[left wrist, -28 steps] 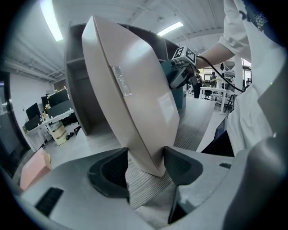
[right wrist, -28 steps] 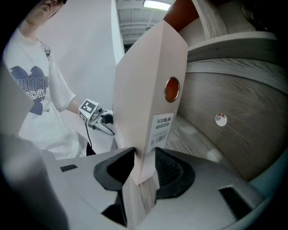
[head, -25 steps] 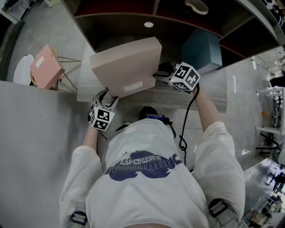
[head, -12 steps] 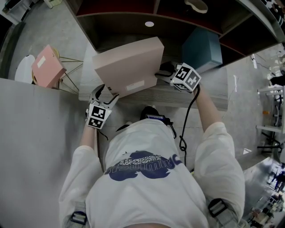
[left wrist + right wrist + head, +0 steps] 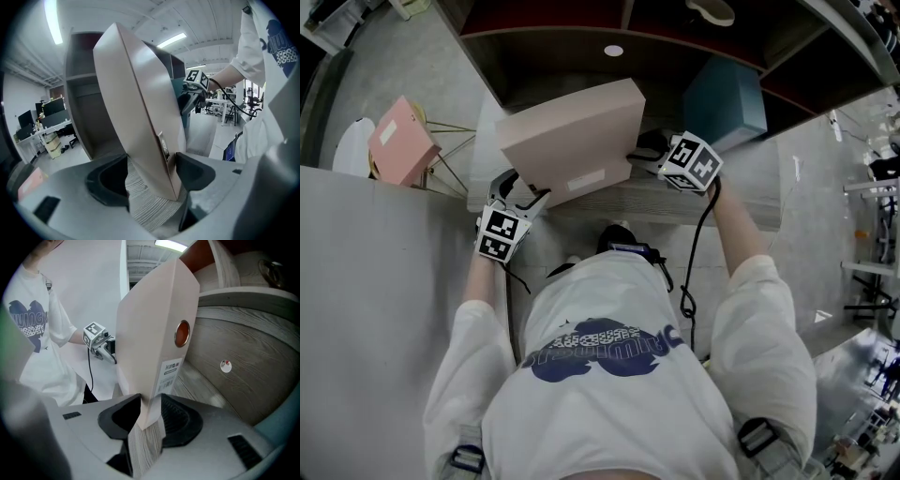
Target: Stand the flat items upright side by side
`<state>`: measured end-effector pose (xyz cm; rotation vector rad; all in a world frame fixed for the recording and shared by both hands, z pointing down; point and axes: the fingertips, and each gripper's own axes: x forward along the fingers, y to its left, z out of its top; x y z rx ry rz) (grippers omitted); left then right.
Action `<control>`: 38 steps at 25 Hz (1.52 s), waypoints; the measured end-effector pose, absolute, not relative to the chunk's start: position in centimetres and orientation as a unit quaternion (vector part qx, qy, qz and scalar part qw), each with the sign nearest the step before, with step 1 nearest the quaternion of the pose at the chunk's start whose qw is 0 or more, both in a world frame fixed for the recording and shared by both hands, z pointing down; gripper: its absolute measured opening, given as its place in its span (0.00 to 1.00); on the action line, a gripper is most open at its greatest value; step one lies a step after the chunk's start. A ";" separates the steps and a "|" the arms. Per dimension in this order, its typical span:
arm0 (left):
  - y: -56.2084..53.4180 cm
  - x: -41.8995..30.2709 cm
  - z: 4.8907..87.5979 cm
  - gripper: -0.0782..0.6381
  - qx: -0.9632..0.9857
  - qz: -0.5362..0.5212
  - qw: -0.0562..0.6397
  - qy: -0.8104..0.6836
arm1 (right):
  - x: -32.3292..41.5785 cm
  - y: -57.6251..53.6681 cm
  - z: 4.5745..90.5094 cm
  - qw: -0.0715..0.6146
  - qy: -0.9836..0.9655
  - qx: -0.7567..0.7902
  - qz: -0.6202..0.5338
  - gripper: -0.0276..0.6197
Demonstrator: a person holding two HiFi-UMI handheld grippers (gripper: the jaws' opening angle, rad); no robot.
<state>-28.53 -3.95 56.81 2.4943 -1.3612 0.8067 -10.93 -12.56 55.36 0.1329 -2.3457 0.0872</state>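
The left gripper (image 5: 154, 174) has its jaws spread wide, having just been opening; the lower corner of the pale box (image 5: 140, 103) sits between them, with the pads not pressing on it; the right gripper (image 5: 151, 414) has its jaws drawn narrow, pinched across the box's other lower edge just beside a printed label; out from both grippers the box rises tilted, its bottom edge on the wooden shelf (image 5: 712, 204); beyond the right gripper stands a teal box (image 5: 727, 101); I judge the pale box to be stiff, light card with smooth faces that could slip, and prone to tip while it leans; it is best taken across its thin side near a bottom corner
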 end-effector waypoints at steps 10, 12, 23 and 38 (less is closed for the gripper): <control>-3.8 -28.4 57.1 0.56 0.826 0.271 0.095 -0.484 | -10.4 -13.4 53.7 0.335 -0.929 0.134 0.086 0.28; -3.8 -28.4 57.2 0.56 0.823 0.271 0.094 -0.490 | -10.4 -13.5 53.0 0.317 -0.931 0.152 0.095 0.30; -3.9 -24.2 57.2 0.55 0.810 0.260 0.115 -0.512 | -8.0 -12.9 50.5 0.294 -0.927 0.209 0.105 0.37; -2.1 -18.5 56.8 0.55 0.826 0.257 0.126 -0.485 | -4.4 -15.6 50.8 0.334 -0.902 0.253 0.100 0.36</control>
